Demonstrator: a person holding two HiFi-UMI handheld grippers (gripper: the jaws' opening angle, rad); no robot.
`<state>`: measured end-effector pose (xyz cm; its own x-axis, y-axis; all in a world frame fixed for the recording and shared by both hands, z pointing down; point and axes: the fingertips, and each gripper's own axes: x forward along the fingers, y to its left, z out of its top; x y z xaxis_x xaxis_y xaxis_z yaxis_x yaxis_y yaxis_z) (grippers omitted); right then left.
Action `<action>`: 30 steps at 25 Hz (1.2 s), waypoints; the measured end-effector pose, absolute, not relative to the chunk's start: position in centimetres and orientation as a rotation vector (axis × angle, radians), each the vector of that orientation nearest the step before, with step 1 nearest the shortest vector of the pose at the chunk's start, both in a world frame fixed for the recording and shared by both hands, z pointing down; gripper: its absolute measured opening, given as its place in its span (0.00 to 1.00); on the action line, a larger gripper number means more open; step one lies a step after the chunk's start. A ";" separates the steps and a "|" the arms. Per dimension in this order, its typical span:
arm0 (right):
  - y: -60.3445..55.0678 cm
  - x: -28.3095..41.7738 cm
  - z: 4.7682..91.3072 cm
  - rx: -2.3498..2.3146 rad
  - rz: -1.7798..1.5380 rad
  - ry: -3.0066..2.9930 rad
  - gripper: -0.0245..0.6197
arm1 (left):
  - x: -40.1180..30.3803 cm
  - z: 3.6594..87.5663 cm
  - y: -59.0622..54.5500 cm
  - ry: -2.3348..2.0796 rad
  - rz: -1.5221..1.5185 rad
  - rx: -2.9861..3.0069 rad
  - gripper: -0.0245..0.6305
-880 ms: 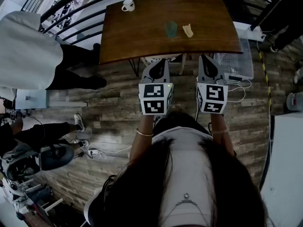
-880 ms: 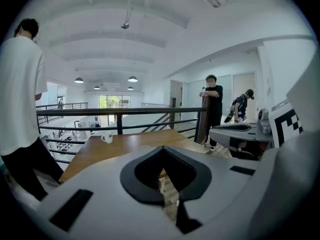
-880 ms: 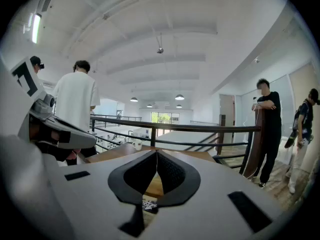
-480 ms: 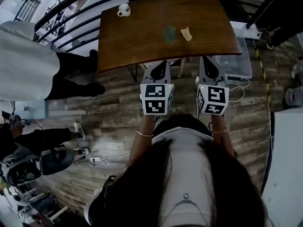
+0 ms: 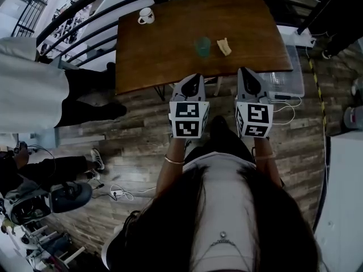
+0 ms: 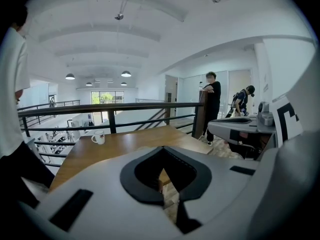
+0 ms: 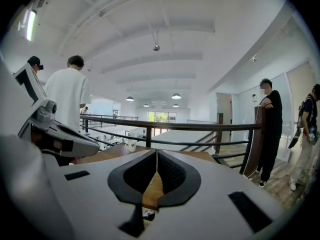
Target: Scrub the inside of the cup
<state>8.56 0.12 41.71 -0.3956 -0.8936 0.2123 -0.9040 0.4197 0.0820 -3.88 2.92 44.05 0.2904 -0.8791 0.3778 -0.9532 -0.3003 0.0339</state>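
A translucent green cup (image 5: 202,46) stands upright on the brown wooden table (image 5: 164,50). A pale yellowish scrubbing piece (image 5: 224,46) lies just to its right. My left gripper (image 5: 193,78) and right gripper (image 5: 245,72) are held side by side at the table's near edge, well short of the cup. Both are shut and hold nothing. The left gripper (image 6: 162,149) looks out over the tabletop (image 6: 125,144) with its jaws together. On the right gripper (image 7: 156,151) the jaws likewise meet at the tips. Neither gripper view shows the cup.
A white mug (image 5: 145,16) (image 6: 98,137) sits at the table's far left corner beside a black railing (image 5: 85,21). A clear plastic bin (image 5: 286,75) stands on the floor by the table's right end. A person in white (image 5: 28,78) stands at left; other people (image 6: 212,104) stand beyond the table.
The table has come nearer in the head view, and both grippers now reach its near edge. Both stay shut and empty. The person in white has slid left.
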 end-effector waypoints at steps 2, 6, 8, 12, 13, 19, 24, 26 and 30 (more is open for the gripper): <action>-1.2 8.8 42.0 1.561 0.098 -2.461 0.10 | -3.5 44.2 1.7 -1.688 0.436 2.303 0.05; -4.1 9.2 42.3 1.543 0.114 -2.476 0.10 | -3.0 44.3 -0.9 -1.706 0.431 2.292 0.05; -5.6 9.3 42.4 1.531 0.119 -2.482 0.10 | -2.9 44.2 -2.3 -1.711 0.420 2.280 0.05; -8.2 9.5 43.1 1.487 0.165 -2.496 0.10 | -2.9 44.6 -4.8 -1.735 0.430 2.242 0.05; -8.8 9.4 43.3 1.476 0.167 -2.497 0.10 | -3.1 44.7 -5.3 -1.742 0.423 2.232 0.05; -11.3 10.0 44.2 1.429 0.118 -2.482 0.10 | -2.7 44.8 -7.6 -1.805 0.403 2.212 0.05; -12.7 9.8 45.3 1.385 0.107 -2.475 0.10 | -2.8 45.2 -8.6 -1.820 0.394 2.187 0.05; -13.1 9.4 45.9 1.366 0.148 -2.489 0.10 | -3.1 45.4 -8.9 -1.816 0.392 2.187 0.05; -13.5 8.2 46.7 1.335 0.191 -2.508 0.10 | -3.8 45.9 -9.0 -1.803 0.375 2.179 0.05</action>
<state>8.19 -13.49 46.70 -0.5268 -0.7888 0.3167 -0.8276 0.5609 0.0204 -3.81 -9.04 45.92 0.1839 -0.9081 0.3761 -0.9828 -0.1764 0.0547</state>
